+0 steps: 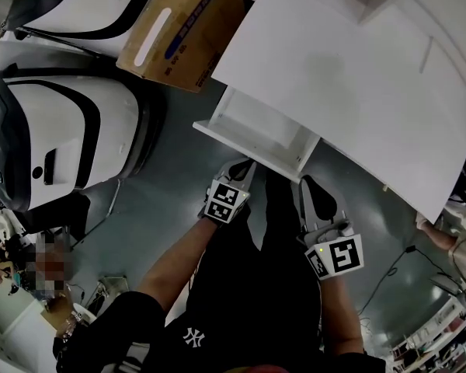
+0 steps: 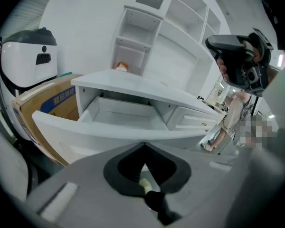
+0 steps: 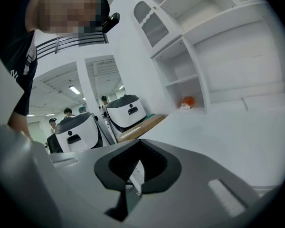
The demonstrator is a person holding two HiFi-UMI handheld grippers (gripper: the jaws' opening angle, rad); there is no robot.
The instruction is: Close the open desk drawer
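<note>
One white surface (image 1: 357, 76), its one drawer (image 1: 258, 129) pulled open, above grey floor (image 1: 163, 200); one cardboard box (image 1: 182, 22); left tongs (image 1: 244, 167) and right tongs (image 1: 307, 182) both closed, empty.

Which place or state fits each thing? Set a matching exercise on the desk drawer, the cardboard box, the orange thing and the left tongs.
Things:
1. desk drawer
2. cardboard box
3. orange thing
4. left tongs

Places or states:
A. in a shelf compartment
B. shut, holding nothing
C. pulled out
D. brown, beside the desk

Pairs: 1-C, 2-D, 3-A, 4-B
</note>
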